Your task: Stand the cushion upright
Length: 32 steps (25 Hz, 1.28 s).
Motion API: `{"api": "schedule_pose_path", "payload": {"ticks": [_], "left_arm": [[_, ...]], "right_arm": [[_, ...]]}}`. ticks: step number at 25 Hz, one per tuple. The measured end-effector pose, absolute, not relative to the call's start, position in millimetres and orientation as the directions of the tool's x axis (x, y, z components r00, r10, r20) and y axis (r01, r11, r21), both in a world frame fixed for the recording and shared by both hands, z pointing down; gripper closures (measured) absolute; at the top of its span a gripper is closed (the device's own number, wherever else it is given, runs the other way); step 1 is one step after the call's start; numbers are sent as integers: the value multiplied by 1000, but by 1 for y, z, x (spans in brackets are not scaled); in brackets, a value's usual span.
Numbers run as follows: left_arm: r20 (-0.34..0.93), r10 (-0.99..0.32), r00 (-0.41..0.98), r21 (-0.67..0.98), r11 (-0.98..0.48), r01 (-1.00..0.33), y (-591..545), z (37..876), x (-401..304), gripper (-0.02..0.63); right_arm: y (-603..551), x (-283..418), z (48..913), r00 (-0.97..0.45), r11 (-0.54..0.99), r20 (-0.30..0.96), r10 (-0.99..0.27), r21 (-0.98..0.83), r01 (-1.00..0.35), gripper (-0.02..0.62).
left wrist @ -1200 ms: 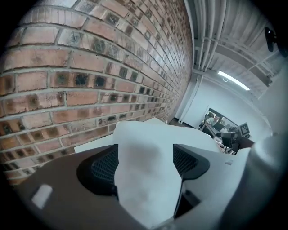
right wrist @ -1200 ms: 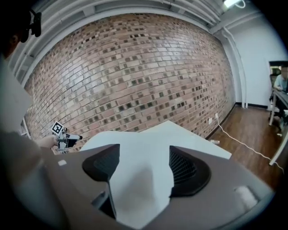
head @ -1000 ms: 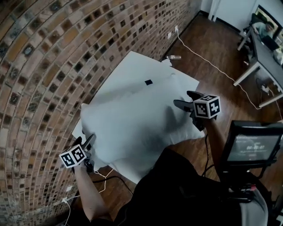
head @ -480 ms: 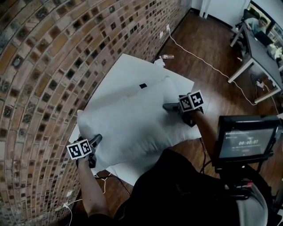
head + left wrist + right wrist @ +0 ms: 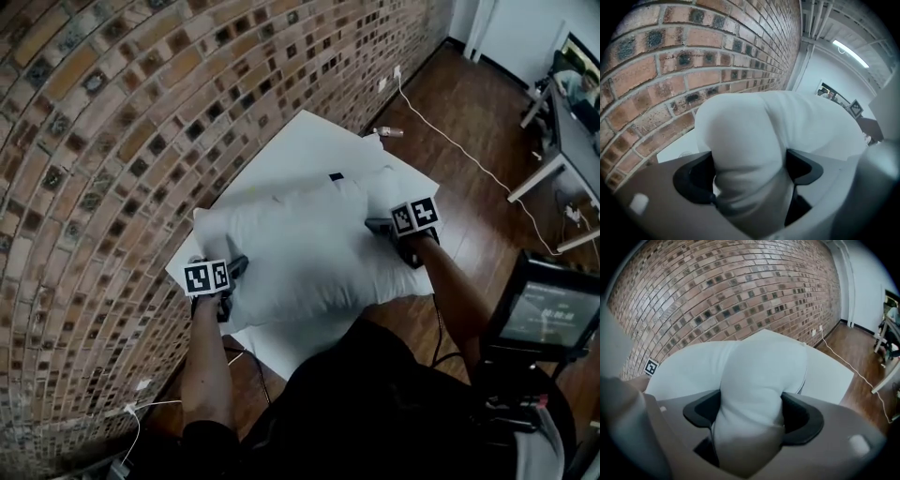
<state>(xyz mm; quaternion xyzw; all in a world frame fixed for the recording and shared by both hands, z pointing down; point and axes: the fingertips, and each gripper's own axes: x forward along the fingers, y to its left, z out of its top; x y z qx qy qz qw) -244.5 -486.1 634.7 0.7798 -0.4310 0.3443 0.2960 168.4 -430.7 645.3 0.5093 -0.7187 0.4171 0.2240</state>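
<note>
Between the closing jaws of the left gripper point(image 5: 750, 171) and of the right gripper point(image 5: 752, 413) a thick fold of white cushion point(image 5: 300, 253) is pinched, one at its left end, one at its right, the cushion stretched over a white board point(image 5: 309, 150) beside the brick wall point(image 5: 112, 112) at left.
</note>
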Motion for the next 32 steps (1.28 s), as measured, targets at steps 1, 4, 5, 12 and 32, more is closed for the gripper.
{"api": "schedule_pose_path", "payload": {"ticks": [1, 4, 5, 12, 32], "left_arm": [[786, -469, 404, 174, -459, -871, -484, 633, -243, 163], [762, -487, 426, 191, -460, -867, -481, 622, -242, 258], [752, -499, 430, 190, -461, -867, -479, 616, -242, 298], [672, -608, 423, 111, -483, -869, -459, 577, -242, 493], [117, -992, -44, -181, 23, -983, -397, 404, -412, 515]], "right_arm": [[-430, 167, 644, -380, 140, 750, -542, -365, -920, 205], [-429, 163, 637, -385, 161, 747, -543, -357, -920, 297], [-429, 163, 633, -386, 169, 742, -548, -353, -920, 333], [-424, 152, 584, -336, 265, 692, -638, -213, -941, 497], [-531, -57, 405, -647, 655, 178, -741, -18, -755, 512]]}}
